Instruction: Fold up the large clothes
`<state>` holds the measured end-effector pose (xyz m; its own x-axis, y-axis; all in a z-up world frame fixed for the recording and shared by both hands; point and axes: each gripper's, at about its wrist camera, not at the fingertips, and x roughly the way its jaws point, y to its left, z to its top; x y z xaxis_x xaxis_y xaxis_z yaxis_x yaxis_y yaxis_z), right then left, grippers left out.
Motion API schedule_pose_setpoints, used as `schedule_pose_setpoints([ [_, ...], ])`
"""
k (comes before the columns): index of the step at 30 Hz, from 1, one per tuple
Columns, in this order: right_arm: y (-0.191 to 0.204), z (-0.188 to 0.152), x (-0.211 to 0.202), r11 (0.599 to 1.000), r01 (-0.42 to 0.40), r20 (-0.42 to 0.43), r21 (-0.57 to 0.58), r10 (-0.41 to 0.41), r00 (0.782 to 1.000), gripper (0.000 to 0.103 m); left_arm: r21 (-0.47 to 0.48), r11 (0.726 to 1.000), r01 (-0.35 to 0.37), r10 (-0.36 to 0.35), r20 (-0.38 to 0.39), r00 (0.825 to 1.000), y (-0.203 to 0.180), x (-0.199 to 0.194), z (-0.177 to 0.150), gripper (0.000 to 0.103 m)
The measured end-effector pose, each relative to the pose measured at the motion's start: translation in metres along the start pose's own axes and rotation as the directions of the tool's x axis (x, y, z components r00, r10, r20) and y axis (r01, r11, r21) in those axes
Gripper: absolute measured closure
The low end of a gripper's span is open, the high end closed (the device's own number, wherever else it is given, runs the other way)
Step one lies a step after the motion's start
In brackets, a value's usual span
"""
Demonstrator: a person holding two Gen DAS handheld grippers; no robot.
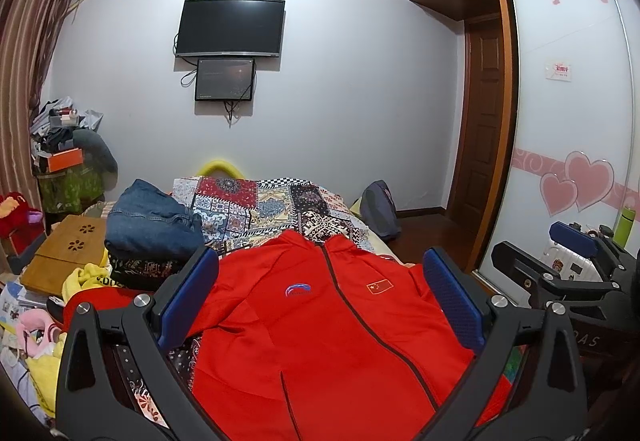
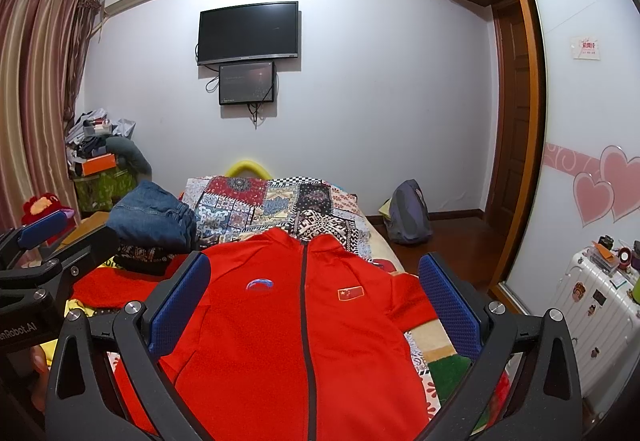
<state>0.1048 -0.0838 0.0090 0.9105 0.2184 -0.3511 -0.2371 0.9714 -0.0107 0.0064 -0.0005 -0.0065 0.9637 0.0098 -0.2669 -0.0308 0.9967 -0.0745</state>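
The red zip jacket (image 1: 320, 321) lies front-up and spread flat on the bed, collar toward the wall with the television, hem nearest the tongs. Both tongs hang just above its lower half, empty. The left gripper (image 1: 324, 305) has its blue pads wide apart with nothing between them, and the right gripper (image 2: 316, 305) stands parted the same way, holding nothing.

By the look of it the jacket is a light, soft sports knit — limp, likely a little slick, so it should slide over the patchwork quilt (image 1: 256, 209) beneath it rather than drag. The dark zipper running down its middle is the one stiff line and a natural fold axis. A sensible hold would be a pinch at a shoulder seam or sleeve cuff on each side of the zipper, taking the fabric edge and not the flat middle, where the pads would only skate.

Count — one jacket, two badges on its chest, one either side of the zipper. Left of the jacket sits one folded pair of jeans (image 1: 152, 221) on a darker patterned garment, with yellow cloth (image 1: 86, 277) nearer. Beyond its collar, two screens hang on the wall. Right of it, one backpack (image 2: 408, 213) rests on the floor, and one white suitcase (image 2: 600, 321) stands nearer.
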Motion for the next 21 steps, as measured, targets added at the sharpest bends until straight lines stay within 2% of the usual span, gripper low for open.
schedule_pose_setpoints([
  [21, 0.0047, -0.0018, -0.0017, 1.0, 0.0, -0.002, -0.004, 0.0, 1.0, 0.0, -0.002, 1.0, -0.004, 0.004, -0.001, 1.0, 0.0002, 0.0008, 0.0012, 0.0],
])
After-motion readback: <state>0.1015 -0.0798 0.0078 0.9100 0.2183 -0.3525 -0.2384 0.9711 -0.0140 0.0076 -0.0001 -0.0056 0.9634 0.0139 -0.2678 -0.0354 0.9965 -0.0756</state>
